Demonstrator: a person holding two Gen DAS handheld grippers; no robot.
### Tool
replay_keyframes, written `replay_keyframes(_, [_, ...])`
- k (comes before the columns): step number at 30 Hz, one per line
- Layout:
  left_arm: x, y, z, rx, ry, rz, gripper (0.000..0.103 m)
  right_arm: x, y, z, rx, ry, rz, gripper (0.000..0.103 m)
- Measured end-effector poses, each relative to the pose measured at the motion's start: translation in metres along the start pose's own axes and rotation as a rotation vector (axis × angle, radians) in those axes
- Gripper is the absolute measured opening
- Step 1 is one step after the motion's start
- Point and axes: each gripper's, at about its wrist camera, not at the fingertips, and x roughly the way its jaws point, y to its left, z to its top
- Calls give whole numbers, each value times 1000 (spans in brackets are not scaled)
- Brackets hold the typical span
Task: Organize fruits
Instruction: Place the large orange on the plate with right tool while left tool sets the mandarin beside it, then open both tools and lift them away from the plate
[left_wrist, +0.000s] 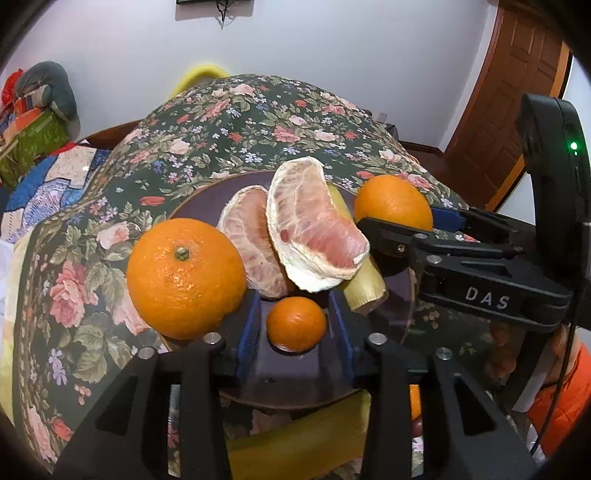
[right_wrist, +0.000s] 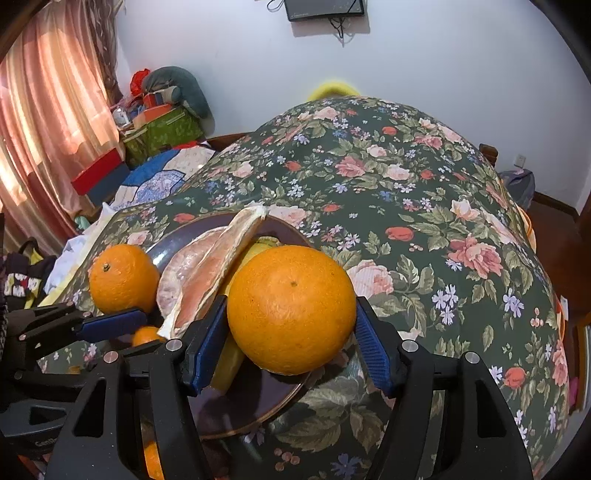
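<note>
A dark plate (left_wrist: 207, 199) (right_wrist: 236, 410) on the floral tablecloth holds two peeled pomelo segments (left_wrist: 314, 225) (right_wrist: 207, 273), a yellowish stalk piece (left_wrist: 364, 284) and a small mandarin (left_wrist: 296, 324). A large orange (left_wrist: 184, 277) (right_wrist: 123, 278) sits at the plate's left edge. My left gripper (left_wrist: 296, 325) is open, its blue pads either side of the small mandarin with gaps. My right gripper (right_wrist: 291, 332) (left_wrist: 399, 218) is shut on a second large orange (right_wrist: 291, 308) (left_wrist: 393, 202) over the plate's right rim.
A banana (left_wrist: 295, 439) lies under the left gripper at the near edge. The floral tablecloth (right_wrist: 406, 203) stretches back and right. A bed with boxes and pillows (right_wrist: 162, 118) stands at the left, a curtain (right_wrist: 44, 110) beyond it, a wooden door (left_wrist: 517, 92) at the right.
</note>
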Motion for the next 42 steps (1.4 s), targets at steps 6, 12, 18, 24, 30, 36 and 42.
replay_keyframes(6, [-3,-5,-2,-5,-2,-2,52,-6,5,-3,-43,-6,-32,64])
replay_keyframes(12, [-23,-8,-5,-8,-25,3,55,-23,6,-3,-43,-26,-35,64])
replay_keyframes(18, [-55,-11,-10,-6,-58,20,57,-54,12,-11,-34,-59,-37,64])
replay_keyframes(24, [-81,-8,-21,-12,-71,41,59,-82,23,-22,-39,-80,-34,65])
replay_keyframes(30, [-91,0,-42,-21,-41,65,61,-95,35,-42,-48,-69,-23,65])
replay_keyframes(36, [-84,8,-64,-22,23,82,61,-91,43,-65,-49,-26,-11,65])
replay_keyframes(42, [-70,14,-67,-41,61,69,61,-77,46,-82,-43,28,-5,65])
